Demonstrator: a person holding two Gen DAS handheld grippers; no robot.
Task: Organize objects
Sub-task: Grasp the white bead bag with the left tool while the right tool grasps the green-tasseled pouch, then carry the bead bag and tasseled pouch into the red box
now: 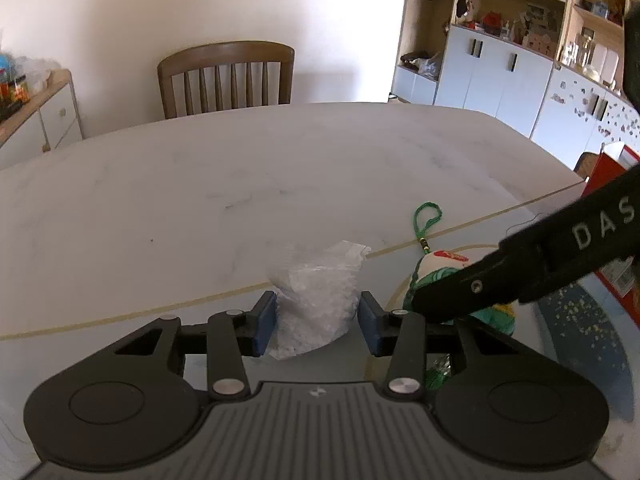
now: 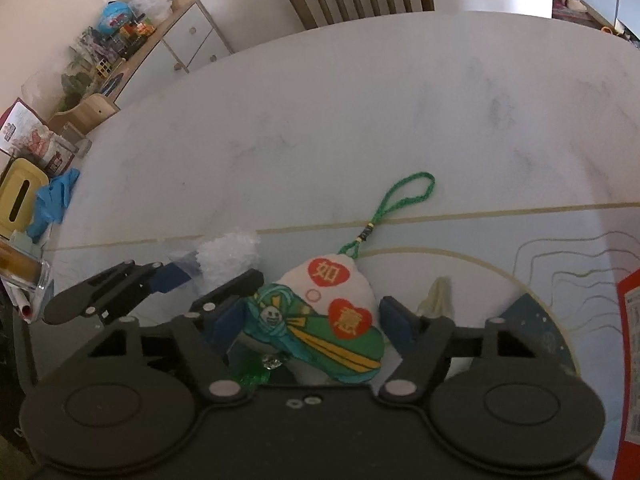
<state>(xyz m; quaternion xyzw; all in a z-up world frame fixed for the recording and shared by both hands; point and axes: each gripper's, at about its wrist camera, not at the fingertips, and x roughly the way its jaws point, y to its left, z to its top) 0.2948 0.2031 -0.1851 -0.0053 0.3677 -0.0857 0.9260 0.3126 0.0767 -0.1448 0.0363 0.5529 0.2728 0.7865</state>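
The left gripper (image 1: 317,322) sits low over the pale tabletop (image 1: 240,184) with its blue fingers (image 1: 264,324) apart on either side of a small clear plastic bag (image 1: 316,300) of white bits; whether the pads touch the bag cannot be told. Just to its right, the right gripper (image 2: 312,326) has its fingers (image 2: 394,324) spread around a stuffed cloth charm (image 2: 332,316), white and green with two red hearts, lying on a light placemat (image 2: 480,236). The left pad looks close against the charm, the right one slightly off it. The charm's green cord loop (image 2: 404,194) stretches away across the mat's edge onto the tabletop. A wooden chair (image 1: 226,78) stands at the far side, and a red box (image 2: 630,360) lies at the right edge.
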